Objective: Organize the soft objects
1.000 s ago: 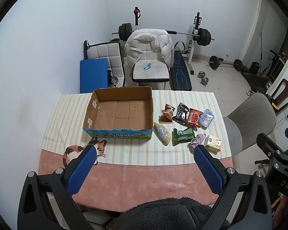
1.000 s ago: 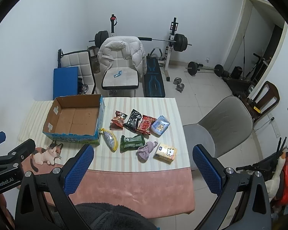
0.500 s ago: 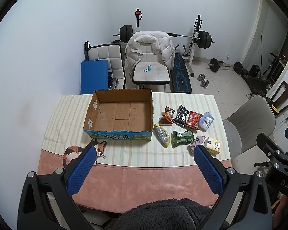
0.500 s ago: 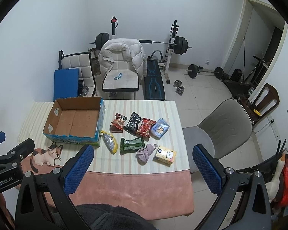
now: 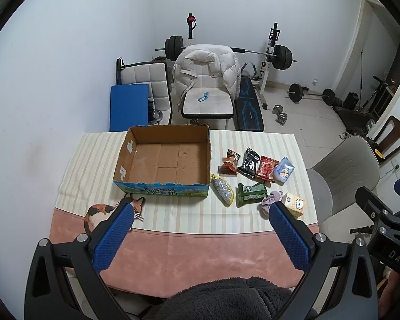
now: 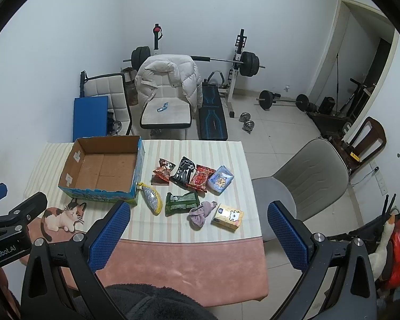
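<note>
An open, empty cardboard box [image 5: 168,160] [image 6: 104,170] sits on the table. To its right lie several soft packets: an orange one [image 5: 232,158], a black one [image 5: 249,162], a red one [image 5: 266,168], a pale blue one [image 5: 284,170], a yellow mesh pouch [image 5: 221,193], a green pack [image 5: 250,193], a purple cloth [image 6: 201,212] and a yellow tissue pack [image 6: 228,217]. My left gripper [image 5: 200,210] is open and empty, high above the table's near edge. My right gripper [image 6: 200,209] is open and empty, held likewise.
The table [image 5: 200,248] has a striped and pink cloth with a cat picture [image 6: 62,216]. A grey chair [image 6: 304,181] stands at its right side. A chair with a white jacket [image 5: 208,85], a blue mat and weight gear stand beyond.
Both views have drifted back slightly, so the table sits a little lower and farther in view. Nothing on the table has moved and both grippers remain open.
</note>
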### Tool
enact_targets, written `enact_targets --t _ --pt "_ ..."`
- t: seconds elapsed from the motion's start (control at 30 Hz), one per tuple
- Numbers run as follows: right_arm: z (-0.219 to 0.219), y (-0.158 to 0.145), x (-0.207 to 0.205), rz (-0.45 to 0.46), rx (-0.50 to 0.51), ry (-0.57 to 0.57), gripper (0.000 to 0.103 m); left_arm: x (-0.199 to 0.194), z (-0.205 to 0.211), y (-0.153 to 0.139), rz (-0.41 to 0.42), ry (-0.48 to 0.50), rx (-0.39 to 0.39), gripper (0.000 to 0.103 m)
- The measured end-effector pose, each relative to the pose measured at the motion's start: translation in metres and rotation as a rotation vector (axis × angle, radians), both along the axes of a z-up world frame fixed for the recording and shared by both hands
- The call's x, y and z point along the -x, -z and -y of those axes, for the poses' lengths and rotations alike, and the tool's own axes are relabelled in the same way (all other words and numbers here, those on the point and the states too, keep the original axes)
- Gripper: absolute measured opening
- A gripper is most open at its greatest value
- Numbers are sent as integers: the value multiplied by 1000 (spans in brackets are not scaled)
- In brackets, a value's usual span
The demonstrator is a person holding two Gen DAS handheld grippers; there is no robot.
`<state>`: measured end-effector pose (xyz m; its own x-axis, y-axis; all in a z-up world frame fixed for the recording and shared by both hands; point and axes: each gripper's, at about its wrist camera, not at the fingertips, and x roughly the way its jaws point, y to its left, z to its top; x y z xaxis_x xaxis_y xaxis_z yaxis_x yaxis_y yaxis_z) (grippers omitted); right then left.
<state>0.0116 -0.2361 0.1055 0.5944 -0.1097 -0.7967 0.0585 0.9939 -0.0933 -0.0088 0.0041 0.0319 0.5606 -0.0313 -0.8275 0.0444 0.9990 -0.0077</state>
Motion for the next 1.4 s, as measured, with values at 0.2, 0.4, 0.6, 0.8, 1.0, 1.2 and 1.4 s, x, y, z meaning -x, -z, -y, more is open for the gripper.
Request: enact_targets --t 0.2,0.4,0.6,0.8,1.0,1.2,1.4 --pt "1 0 0 1 -1 -2 103 -1 0 0 0 -1 0 103" --pt "3 1 -1 0 -24 -3 103 -4 2 1 -4 5 13 103" --pt "46 36 -31 -59 -127 84 103 -54 14 51 -135 7 78 103" --pt "122 133 -84 -220 -196 234 103 -130 42 151 -359 -3 157 103" --pt "184 268 -132 -432 -248 345 103 -193 77 262 -575 -98 220 92" --pt "210 373 -156 -581 -237 380 103 -219 86 351 -684 -253 222 80" --pt "213 416 -175 -630 -246 365 103 -240 70 398 -706 -384 242 80"
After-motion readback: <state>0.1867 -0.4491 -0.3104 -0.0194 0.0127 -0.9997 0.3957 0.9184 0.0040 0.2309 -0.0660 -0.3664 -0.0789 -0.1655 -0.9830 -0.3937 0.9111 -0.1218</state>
